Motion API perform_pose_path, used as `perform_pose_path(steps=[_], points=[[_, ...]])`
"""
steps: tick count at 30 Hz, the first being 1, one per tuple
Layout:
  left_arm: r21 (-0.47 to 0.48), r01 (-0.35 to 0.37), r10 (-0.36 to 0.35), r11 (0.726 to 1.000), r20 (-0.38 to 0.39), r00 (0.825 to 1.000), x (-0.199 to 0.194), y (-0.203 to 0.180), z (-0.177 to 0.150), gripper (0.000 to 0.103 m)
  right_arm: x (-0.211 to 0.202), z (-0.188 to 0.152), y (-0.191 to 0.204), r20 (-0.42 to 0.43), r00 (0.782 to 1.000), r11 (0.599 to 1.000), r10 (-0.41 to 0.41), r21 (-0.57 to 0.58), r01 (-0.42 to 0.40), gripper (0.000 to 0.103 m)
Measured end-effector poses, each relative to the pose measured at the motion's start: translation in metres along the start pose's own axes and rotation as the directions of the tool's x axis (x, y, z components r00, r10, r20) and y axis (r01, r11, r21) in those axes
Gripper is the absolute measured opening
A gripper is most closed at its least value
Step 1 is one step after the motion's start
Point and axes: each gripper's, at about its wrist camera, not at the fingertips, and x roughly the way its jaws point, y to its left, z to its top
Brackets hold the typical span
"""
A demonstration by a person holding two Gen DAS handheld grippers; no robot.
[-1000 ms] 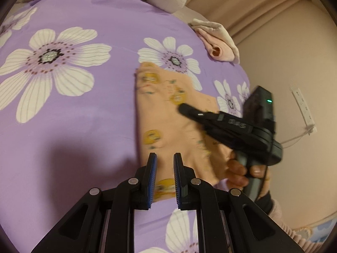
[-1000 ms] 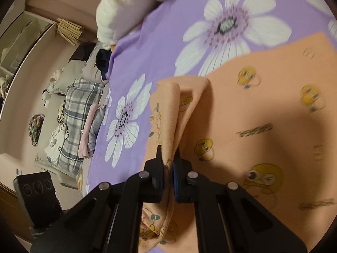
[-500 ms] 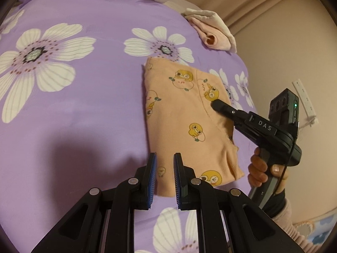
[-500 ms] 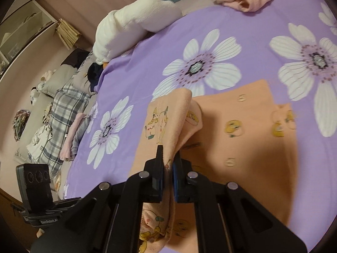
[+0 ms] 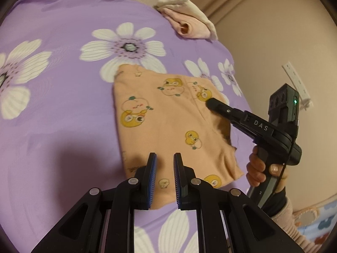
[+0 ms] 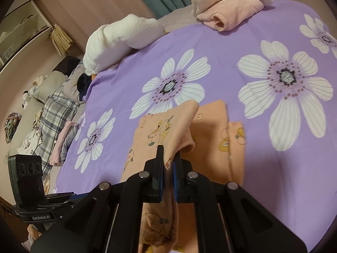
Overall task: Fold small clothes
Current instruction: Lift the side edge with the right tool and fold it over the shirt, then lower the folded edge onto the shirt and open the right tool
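A small peach garment (image 5: 168, 124) with yellow duck prints lies folded on the purple flowered bedsheet (image 5: 63, 97). My left gripper (image 5: 165, 158) is open and empty, hovering just above the garment's near edge. My right gripper (image 6: 167, 154) is shut on a fold of the peach garment (image 6: 179, 122) and holds that edge lifted over the rest of the cloth. In the left wrist view the right gripper (image 5: 210, 103) reaches in from the right, its tip on the garment's right side.
A folded pink and white garment (image 6: 229, 6) lies at the far edge of the bed; it also shows in the left wrist view (image 5: 189, 21). A white plush pillow (image 6: 120, 40) sits at the back. Plaid bedding and clothes (image 6: 54, 118) lie left of the sheet.
My right gripper has carried the garment's edge across and pulled back, so the printed side now faces up. My left gripper has drawn back slightly and stayed open.
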Motion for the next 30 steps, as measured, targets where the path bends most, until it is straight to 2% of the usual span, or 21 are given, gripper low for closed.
perform_pose_path(steps=[6,10,14,17,19,20,24,27,30], points=[[0.059,-0.006,0.008,0.998,-0.041,0.999,0.023,-0.023,0.003,0.011,0.005,-0.004,-0.02,-0.027,0.999,0.999,-0.031,0.028,0.031,0.008],[0.091,-0.034,0.039,0.995,-0.053,0.998,0.033,-0.03,0.005,0.011,0.007,-0.007,-0.029,-0.031,0.999,0.998,-0.038,0.042,0.04,0.008],[0.099,-0.067,0.075,0.993,-0.081,0.994,0.049,-0.025,0.004,0.011,0.014,-0.013,-0.044,-0.051,0.999,0.996,-0.015,0.089,0.02,0.009],[0.088,-0.08,0.09,0.993,-0.119,0.989,0.06,-0.018,0.0,0.011,0.021,-0.018,-0.058,-0.072,0.996,0.986,0.046,0.165,-0.034,0.013],[0.085,-0.078,0.088,0.993,-0.125,0.988,0.062,-0.016,-0.001,0.011,0.024,-0.02,-0.069,-0.06,0.992,0.968,0.11,0.232,-0.094,0.02],[0.084,-0.075,0.085,0.994,-0.125,0.988,0.062,-0.015,-0.001,0.011,0.025,-0.02,-0.072,-0.047,0.99,0.961,0.134,0.251,-0.118,0.028],[0.069,-0.068,0.077,0.995,-0.131,0.988,0.06,-0.013,0.0,0.011,0.036,-0.011,-0.076,-0.007,0.976,0.935,0.217,0.289,-0.206,0.038],[0.069,-0.069,0.077,0.995,-0.131,0.988,0.058,-0.014,-0.001,0.011,0.051,-0.002,-0.08,-0.006,0.961,0.904,0.275,0.34,-0.257,0.039],[0.073,-0.07,0.08,0.995,-0.135,0.988,0.058,-0.014,0.0,0.011,0.052,0.008,-0.082,0.055,0.95,0.883,0.307,0.357,-0.305,0.038]])
